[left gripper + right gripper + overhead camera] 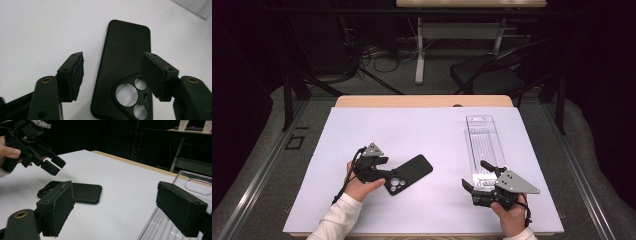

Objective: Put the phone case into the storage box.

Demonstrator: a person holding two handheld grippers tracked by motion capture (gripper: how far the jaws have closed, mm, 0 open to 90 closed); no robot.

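A black phone case [413, 169] lies flat on the white mat, back up, with its camera cutout toward the person. My left gripper [385, 171] hovers just above that cutout end, open. In the left gripper view the case [125, 45] lies below and between the spread jaws of the left gripper [113, 56], untouched. A long clear plastic tray [482, 140] lies at the right. My right gripper [473, 173] is open at its near end. In the right gripper view the right gripper [115, 192] has wide jaws, the tray [162, 225] under the right one, and the case [85, 191] and left gripper [56, 165] beyond.
A white mat [412, 125] covers most of the wooden table [422, 101]. Behind the table stand a dark folding chair [487, 72], the white leg of another table [419, 50] and floor cables. Bare mat stretches between the case and the tray.
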